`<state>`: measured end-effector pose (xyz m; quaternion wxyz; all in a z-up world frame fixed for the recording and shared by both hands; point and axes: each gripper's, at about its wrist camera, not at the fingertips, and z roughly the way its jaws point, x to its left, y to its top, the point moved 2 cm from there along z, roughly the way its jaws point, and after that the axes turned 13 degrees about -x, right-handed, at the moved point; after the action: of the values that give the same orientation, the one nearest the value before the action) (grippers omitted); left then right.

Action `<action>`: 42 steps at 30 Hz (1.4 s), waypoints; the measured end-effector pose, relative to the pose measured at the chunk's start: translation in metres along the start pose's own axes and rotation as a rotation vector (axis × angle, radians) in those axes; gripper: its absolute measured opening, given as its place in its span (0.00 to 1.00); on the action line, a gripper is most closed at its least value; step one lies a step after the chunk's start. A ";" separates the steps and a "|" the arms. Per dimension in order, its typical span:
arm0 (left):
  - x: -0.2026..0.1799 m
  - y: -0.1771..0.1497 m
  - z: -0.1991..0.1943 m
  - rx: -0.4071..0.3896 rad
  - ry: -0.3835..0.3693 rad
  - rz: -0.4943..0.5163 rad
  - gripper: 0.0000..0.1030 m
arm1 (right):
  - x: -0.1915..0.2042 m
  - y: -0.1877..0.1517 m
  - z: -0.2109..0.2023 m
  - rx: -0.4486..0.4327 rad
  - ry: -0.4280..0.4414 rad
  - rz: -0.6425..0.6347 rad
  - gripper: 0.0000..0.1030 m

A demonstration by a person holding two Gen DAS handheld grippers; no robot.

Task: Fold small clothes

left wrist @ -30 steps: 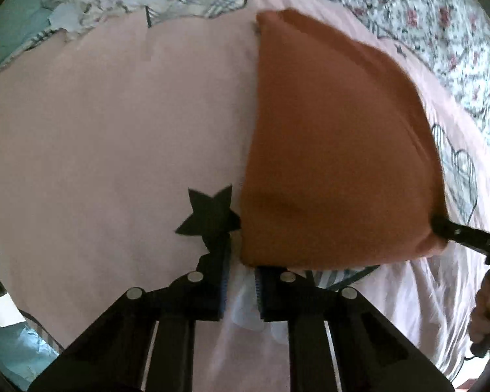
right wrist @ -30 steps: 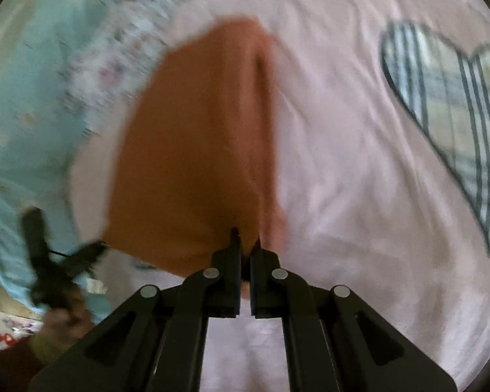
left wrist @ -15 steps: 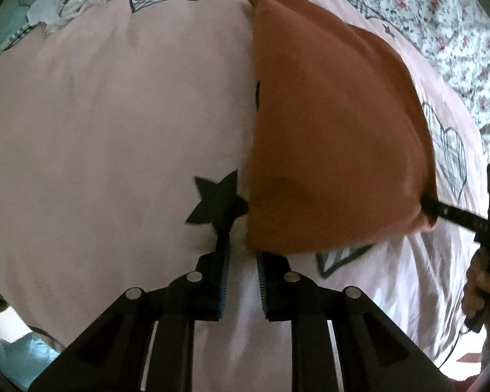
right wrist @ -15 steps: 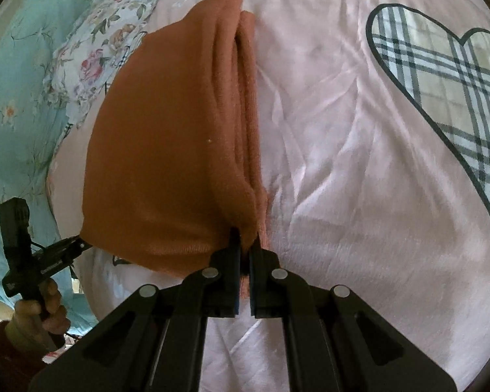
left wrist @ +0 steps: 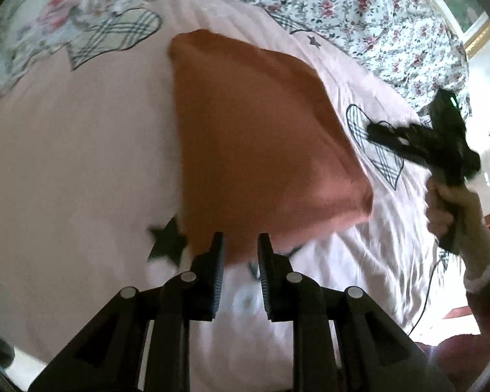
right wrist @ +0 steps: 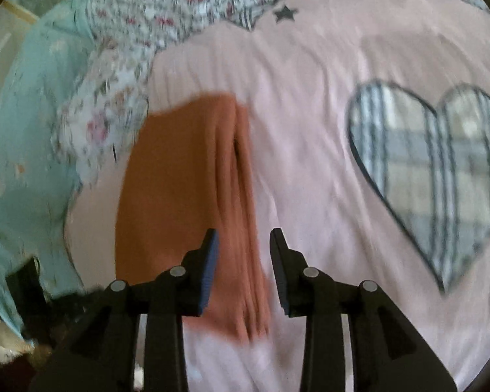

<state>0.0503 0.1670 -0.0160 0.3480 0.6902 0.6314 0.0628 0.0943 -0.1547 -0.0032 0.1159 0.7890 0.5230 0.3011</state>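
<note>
Left wrist view: pink bedsheet [left wrist: 65, 163] with plaid heart prints and a black star print [left wrist: 166, 245] by the near edge of the orange folded garment [left wrist: 254, 150]. Garment lies flat on the sheet, mid-frame, roughly rectangular. Left gripper [left wrist: 240, 245] hovers just above the garment's near edge, jaws parted and just been opening, nothing pinched; garment edge shows through the gap but the pads don't press it. Floral quilt [left wrist: 359, 9] bunched along the top. Far right: right gripper [left wrist: 375, 130], held by a hand [left wrist: 447, 202] with a dark sleeve, is off the garment's right corner, clear of the cloth.

Right wrist view, blurred: teal floral cloth [right wrist: 26, 147] at left, then the garment [right wrist: 179, 196] with its layered fold edge running down toward the jaws. Right gripper [right wrist: 243, 238] jaws apart, just opened, the fold edge below the gap, not clamped. Large plaid heart print [right wrist: 434, 176] on the sheet at right, small star print [right wrist: 285, 14] up top.
</note>
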 end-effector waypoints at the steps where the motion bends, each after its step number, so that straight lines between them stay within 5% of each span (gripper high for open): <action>1: -0.003 0.005 0.007 -0.001 -0.008 0.011 0.19 | 0.002 0.009 0.014 -0.004 0.013 0.017 0.34; 5: -0.006 0.012 0.029 0.018 -0.012 0.032 0.20 | 0.003 0.028 0.060 0.034 0.009 0.041 0.52; 6: -0.005 0.013 0.033 0.023 -0.017 0.030 0.21 | 0.003 0.029 0.068 0.046 0.008 0.041 0.49; 8: -0.005 0.012 0.041 0.030 -0.021 0.025 0.21 | 0.002 0.033 0.073 0.063 0.002 0.041 0.13; 12: 0.001 0.002 0.051 0.051 -0.041 -0.001 0.21 | 0.005 0.044 0.055 -0.027 0.012 0.024 0.10; 17: 0.002 -0.016 0.070 0.095 -0.041 -0.015 0.21 | -0.016 0.025 0.086 0.024 -0.056 0.011 0.09; 23: -0.005 -0.015 0.065 0.109 -0.031 0.014 0.22 | -0.007 0.032 0.057 -0.020 -0.095 -0.002 0.18; 28: -0.002 0.007 0.035 0.017 -0.055 -0.009 0.28 | 0.030 0.015 0.020 -0.033 0.043 -0.058 0.21; 30: 0.005 0.017 0.030 -0.025 -0.029 -0.030 0.31 | 0.035 -0.001 0.022 0.014 0.043 -0.078 0.21; 33: 0.019 0.022 0.045 -0.010 0.039 -0.039 0.34 | 0.020 -0.025 0.041 0.087 -0.078 -0.131 0.16; 37: 0.031 0.018 0.058 0.024 0.076 -0.066 0.39 | -0.006 -0.030 0.039 0.058 -0.103 -0.039 0.14; 38: 0.031 0.019 0.055 0.020 0.075 -0.066 0.38 | -0.006 -0.029 0.034 0.053 -0.114 -0.037 0.24; 42: 0.028 0.010 0.046 0.020 0.086 -0.062 0.38 | 0.004 -0.028 0.003 0.010 -0.053 -0.033 0.25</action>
<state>0.0881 0.1741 -0.0549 0.3152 0.6705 0.6673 0.0754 0.0762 -0.1388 -0.0179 0.1310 0.7884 0.5342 0.2754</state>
